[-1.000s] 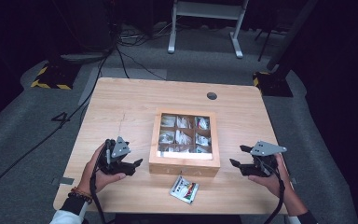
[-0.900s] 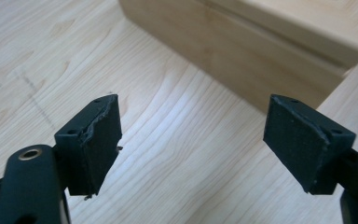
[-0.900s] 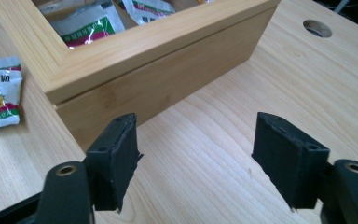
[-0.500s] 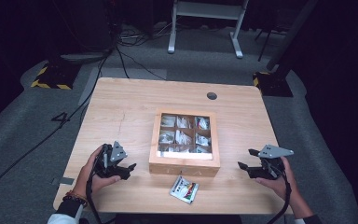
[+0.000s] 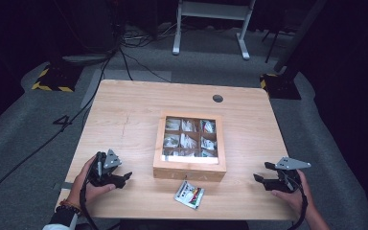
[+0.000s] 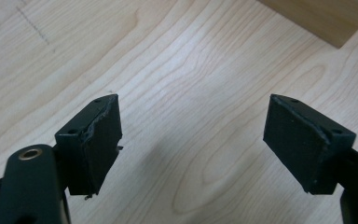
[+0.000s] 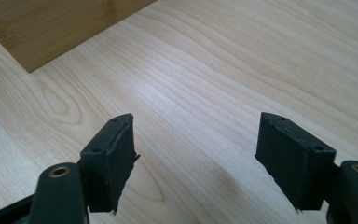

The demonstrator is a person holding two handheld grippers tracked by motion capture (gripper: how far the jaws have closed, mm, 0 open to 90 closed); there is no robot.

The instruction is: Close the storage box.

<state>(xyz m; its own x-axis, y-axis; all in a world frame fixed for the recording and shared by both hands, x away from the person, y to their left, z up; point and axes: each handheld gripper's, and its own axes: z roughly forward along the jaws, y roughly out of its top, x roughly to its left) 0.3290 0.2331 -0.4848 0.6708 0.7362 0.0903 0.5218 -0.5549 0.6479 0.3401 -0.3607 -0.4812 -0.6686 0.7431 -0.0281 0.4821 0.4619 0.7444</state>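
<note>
I have both grippers low over the pale wooden counter [image 5: 124,115], one on each side of the square wooden box with a glass lid and nine compartments of sachets [image 5: 189,143]. The left gripper [image 5: 123,178] sits near the box's near-left corner, jaws wide and empty; the right gripper [image 5: 262,173] off its near-right corner, jaws also wide, nothing between them. A small white printed sachet [image 5: 189,194] lies just near of the box. I judge this the approach step; next I would swing one gripper inward to the sachet or the lid's front edge
</note>
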